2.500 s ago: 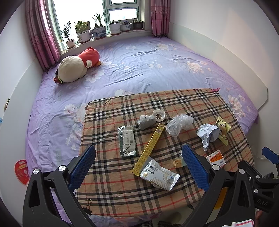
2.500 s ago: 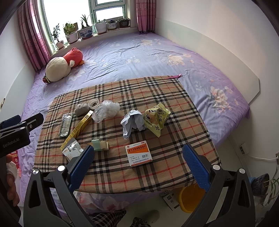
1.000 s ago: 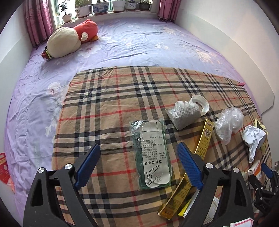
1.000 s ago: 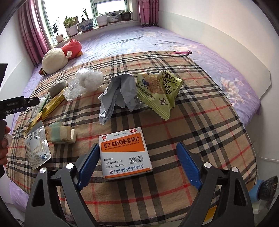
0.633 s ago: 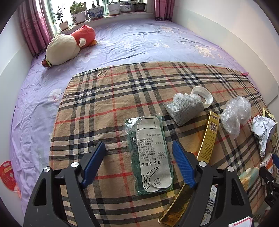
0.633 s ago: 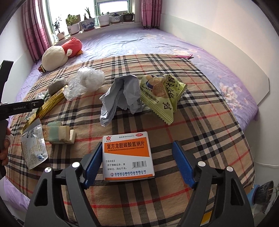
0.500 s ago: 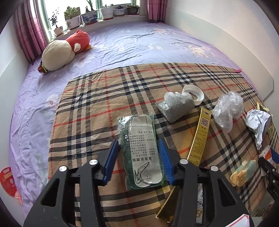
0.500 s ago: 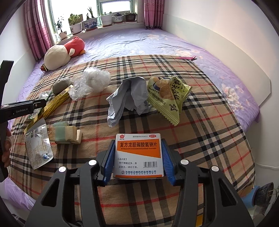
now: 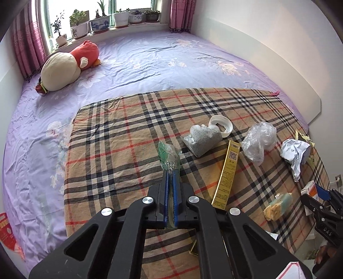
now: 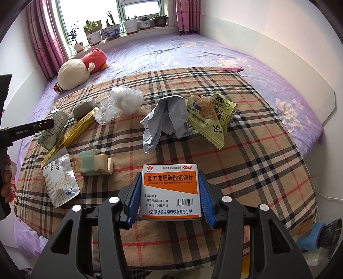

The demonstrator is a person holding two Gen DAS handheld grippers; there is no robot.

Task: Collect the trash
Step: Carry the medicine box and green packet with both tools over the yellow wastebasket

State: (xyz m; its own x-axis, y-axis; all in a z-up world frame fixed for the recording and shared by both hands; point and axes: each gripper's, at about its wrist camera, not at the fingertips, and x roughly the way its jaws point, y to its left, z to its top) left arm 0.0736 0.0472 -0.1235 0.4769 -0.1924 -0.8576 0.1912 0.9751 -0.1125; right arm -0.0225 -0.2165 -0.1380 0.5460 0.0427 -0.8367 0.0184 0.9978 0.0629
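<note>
In the left wrist view my left gripper [image 9: 169, 171] has its jaws closing to a thin gap, pinching a green-and-clear plastic packet [image 9: 169, 155] that stands folded above the blue pads. My right gripper [image 10: 169, 177] is shut on an orange-and-white medicine box [image 10: 170, 191], pads pressed on both of its sides. On the plaid cloth [image 9: 120, 154] lie a grey mesh pouch [image 9: 202, 138], a white lid [image 9: 220, 127], a long yellow box [image 9: 227, 173], a clear plastic bag [image 9: 259, 139], crumpled paper [image 10: 167, 120], a green snack packet [image 10: 212, 115], a silver pouch [image 10: 60, 178] and a green-beige block [image 10: 94, 165].
The plaid cloth covers the near end of a purple bed [image 9: 150, 55]. A plush toy [image 9: 66, 66] lies near the window sill with potted plants [image 9: 100, 19]. A white wall panel [image 9: 268, 51] runs along the right. A person's hand [image 10: 6, 182] shows at the left edge.
Both grippers have closed. The left one took hold of the green packet, which now stands folded and slightly raised. The right one clamped the medicine box.
</note>
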